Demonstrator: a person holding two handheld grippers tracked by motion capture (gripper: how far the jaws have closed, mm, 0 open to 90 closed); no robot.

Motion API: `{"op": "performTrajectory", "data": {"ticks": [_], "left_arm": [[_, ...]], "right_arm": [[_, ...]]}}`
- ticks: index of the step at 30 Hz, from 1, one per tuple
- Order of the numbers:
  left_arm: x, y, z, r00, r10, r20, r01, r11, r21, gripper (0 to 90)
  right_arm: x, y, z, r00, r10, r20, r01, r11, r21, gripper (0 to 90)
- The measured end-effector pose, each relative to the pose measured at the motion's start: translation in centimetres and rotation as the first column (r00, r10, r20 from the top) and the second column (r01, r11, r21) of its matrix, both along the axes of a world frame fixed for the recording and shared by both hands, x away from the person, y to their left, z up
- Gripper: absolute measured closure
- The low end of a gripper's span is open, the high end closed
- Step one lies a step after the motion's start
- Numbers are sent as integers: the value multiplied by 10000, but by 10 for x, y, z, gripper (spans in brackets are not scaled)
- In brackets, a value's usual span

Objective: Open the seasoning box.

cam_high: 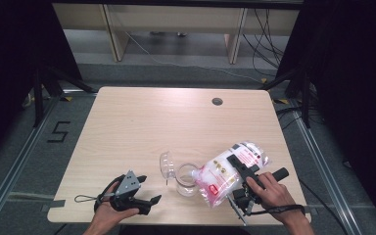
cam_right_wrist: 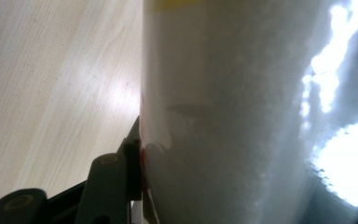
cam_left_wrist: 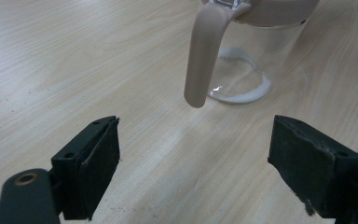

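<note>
A clear bag of white grains with red print (cam_high: 223, 172) lies tilted, its low end at the rim of a clear jug (cam_high: 186, 181). My right gripper (cam_high: 236, 165) is shut on the bag's middle. In the right gripper view the bag (cam_right_wrist: 233, 116) bulges against one black finger (cam_right_wrist: 131, 161); the other is hidden behind it. The jug's hinged lid (cam_high: 167, 165) stands open to the left. My left gripper (cam_high: 148, 190) rests open near the front left edge. Its own view has the gripper (cam_left_wrist: 193, 144) pointing at the jug's handle (cam_left_wrist: 204, 56), with a thin white ring (cam_left_wrist: 242, 95) at the jug's bottom.
The light wooden table (cam_high: 127, 127) has a round cable hole (cam_high: 217, 101) at the back right. Black drapes and metal rails flank the table, and a floor mark (cam_high: 58, 131) lies to the left. Cables trail from both grippers at the front edge.
</note>
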State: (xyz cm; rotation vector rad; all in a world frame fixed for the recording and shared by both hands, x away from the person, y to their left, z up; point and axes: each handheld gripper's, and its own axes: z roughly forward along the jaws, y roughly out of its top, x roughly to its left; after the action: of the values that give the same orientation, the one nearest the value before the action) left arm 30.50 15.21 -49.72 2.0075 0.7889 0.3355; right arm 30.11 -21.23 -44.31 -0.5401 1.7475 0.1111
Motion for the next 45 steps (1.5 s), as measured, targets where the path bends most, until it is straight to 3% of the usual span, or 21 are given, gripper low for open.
{"op": "performTrajectory", "data": {"ticks": [4,6,7,17,19,23,31,38,40,45], "left_arm": [[0,0,0,10000,-35,33,35,10000,48,161],[0,0,0,10000,-25,61,25,10000,77,161],[0,0,0,10000,-18,58,18,10000,62,161],[0,0,0,10000,-42,47,41,10000,56,161],[0,0,0,10000,-16,24,16,10000,66,161],[0,1,1,10000,-49,68,48,9999,108,161],[0,0,0,10000,-51,48,50,10000,53,161],[0,0,0,10000,-38,33,38,10000,26,161],[0,1,1,10000,-42,58,42,9999,93,161],[0,0,0,10000,-28,18,28,10000,16,161]], "right_arm": [[1,2,2,9996,233,149,-228,9991,-364,517],[0,1,0,9998,123,187,-120,9998,-172,518],[1,3,2,9990,348,296,-337,9988,-364,518],[2,3,3,9982,448,408,-422,9971,-633,519],[0,1,0,9995,156,266,-145,9991,-387,520],[1,3,3,9984,394,399,-364,9966,-736,520],[1,3,3,9981,407,472,-377,9972,-641,521],[0,3,3,9980,406,483,-364,9957,-850,522],[-1,2,2,9992,84,390,-54,9971,-764,523],[-1,2,1,9989,180,423,-151,9975,-687,523]]}}
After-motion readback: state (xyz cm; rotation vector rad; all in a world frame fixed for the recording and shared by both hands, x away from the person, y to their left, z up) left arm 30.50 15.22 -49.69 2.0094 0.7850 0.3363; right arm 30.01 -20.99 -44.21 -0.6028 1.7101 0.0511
